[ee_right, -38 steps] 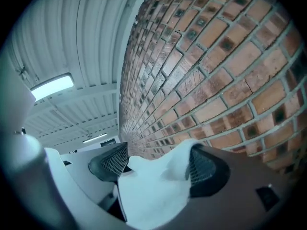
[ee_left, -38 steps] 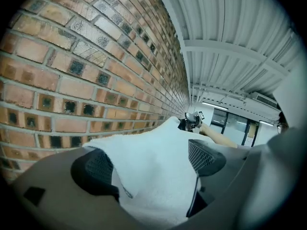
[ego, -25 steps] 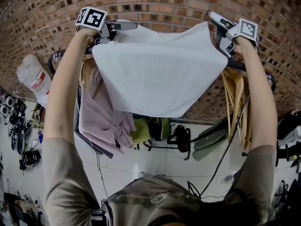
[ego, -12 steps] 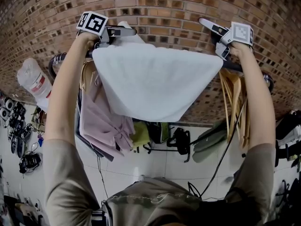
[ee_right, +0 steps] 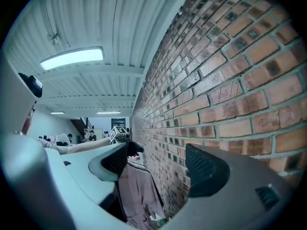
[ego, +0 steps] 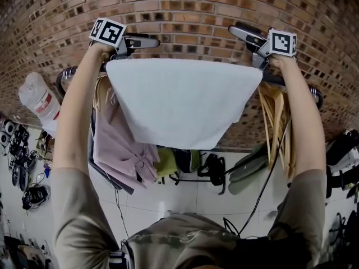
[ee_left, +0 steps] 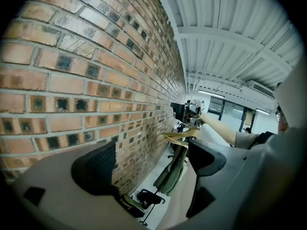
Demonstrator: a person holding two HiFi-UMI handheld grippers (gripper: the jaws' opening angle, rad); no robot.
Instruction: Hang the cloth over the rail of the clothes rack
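Cloth drop just finished: a second ago both tools were holding the white cloth (ego: 179, 100) up above the rail (ego: 67, 73). Now it is lying draped over the rail with its top fold flat, its front half hanging down to a point. So the hang looks done, with only the pull-away left. Left tool (ego: 147, 40) is sitting released just above the cloth's left top corner. Its jaws are standing apart in the left gripper view (ee_left: 151, 162), with nothing between them. Right tool (ego: 242, 33) is also released, jaws wide and empty in the right gripper view (ee_right: 160, 164), just beside the cloth's right corner. Both arms are reaching straight up and forward toward the brick wall (ego: 190, 4), tools pointing inward at each other. A pink garment (ego: 120, 144) is hanging near the rail's left end and wooden hangers (ego: 275, 111) near its right end.
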